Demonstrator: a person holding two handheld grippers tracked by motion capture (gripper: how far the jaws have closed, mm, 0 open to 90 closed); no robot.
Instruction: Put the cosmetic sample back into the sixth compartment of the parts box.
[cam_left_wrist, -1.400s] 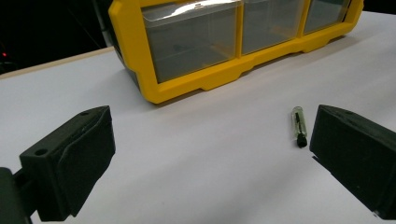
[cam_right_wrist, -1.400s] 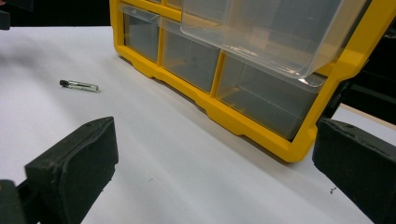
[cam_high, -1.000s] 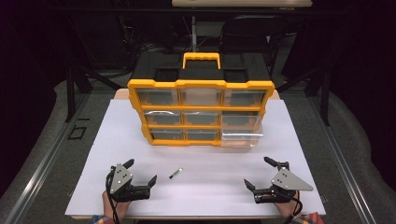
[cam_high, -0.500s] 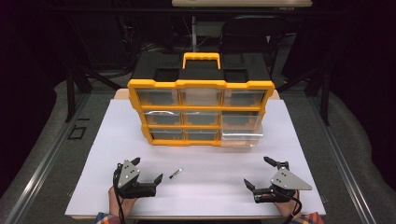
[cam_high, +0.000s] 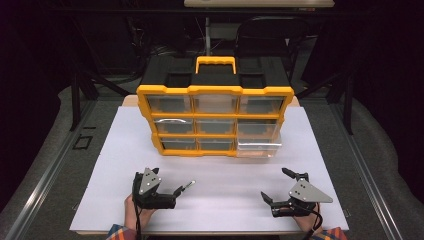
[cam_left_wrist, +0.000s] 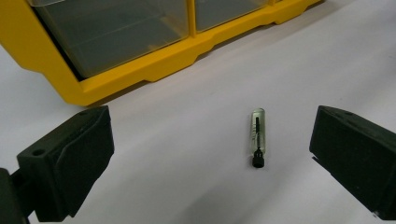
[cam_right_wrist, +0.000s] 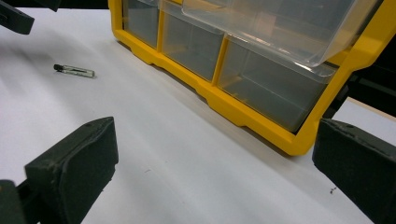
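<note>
From where I sat at the remote station, the left gripper (cam_high: 172, 192) hung low over the white board (cam_high: 225, 200), its jaws spread wide; in the left gripper view the small clear vial (cam_left_wrist: 257, 137) lay flat on the board between the two black jaws, nearer the right-hand one and touching neither; its black cap pointed toward the camera and its clear end toward the organizer. In the high view the vial (cam_high: 187, 186) lay just off the jaw tips, slanted up to the right, well in front of the yellow organizer (cam_high: 215, 120).

The right gripper (cam_high: 280, 192) sat near the board's front right corner, well apart from the vial; its jaws stood wide apart too, pinching nothing; a hand (cam_high: 307, 220) with a plaid cuff held it from below. In the right gripper view I saw the vial (cam_right_wrist: 74, 70) far off at the upper left, lying on its side; the organizer's bottom row of clear drawers ran across the top of that view.

The organizer stood upright on the far half of the board, black lid and yellow handle (cam_high: 215, 64) on top; its bottom right drawer (cam_high: 259, 145) was pulled out partway, jutting past the yellow frame.
</note>
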